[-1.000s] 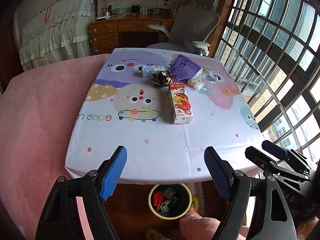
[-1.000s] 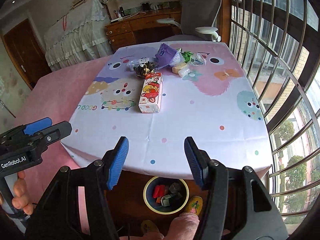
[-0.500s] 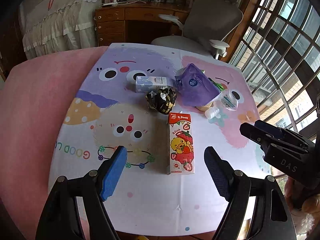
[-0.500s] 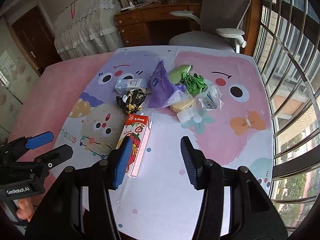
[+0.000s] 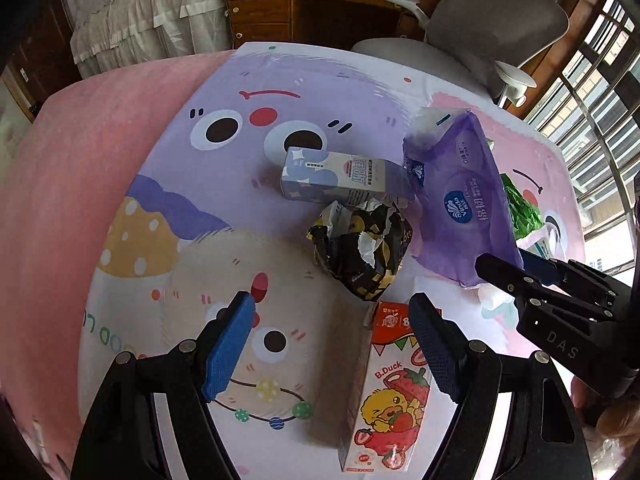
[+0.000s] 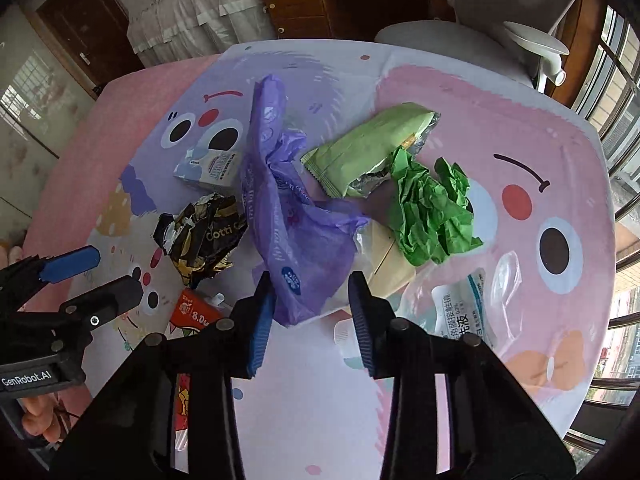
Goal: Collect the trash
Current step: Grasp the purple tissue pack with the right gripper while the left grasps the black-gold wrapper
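Observation:
Trash lies in a cluster on the cartoon tablecloth (image 5: 224, 184). My left gripper (image 5: 332, 344) is open above the cloth, with the red strawberry drink carton (image 5: 388, 404) under its right finger and the crumpled black-and-gold wrapper (image 5: 360, 252) just beyond its tips. A pale blue carton (image 5: 340, 178) lies farther off. My right gripper (image 6: 310, 320) is open, and the near end of the purple tissue bag (image 6: 288, 216) sits between its fingertips. Beyond lie a green snack packet (image 6: 368, 148), crumpled green paper (image 6: 432, 208) and a clear labelled pouch (image 6: 464, 312).
A grey office chair (image 5: 480, 32) and a wooden desk (image 5: 312, 4) stand past the table's far edge. Barred windows (image 6: 624, 92) run along the right side. A pink cover (image 5: 80, 168) spreads to the left of the tablecloth. A hand (image 6: 36, 420) holds the left gripper.
Both grippers have moved forward and down over the table toward the trash pile. The floor bin under the table's near edge has dropped out of view. Both stay open.

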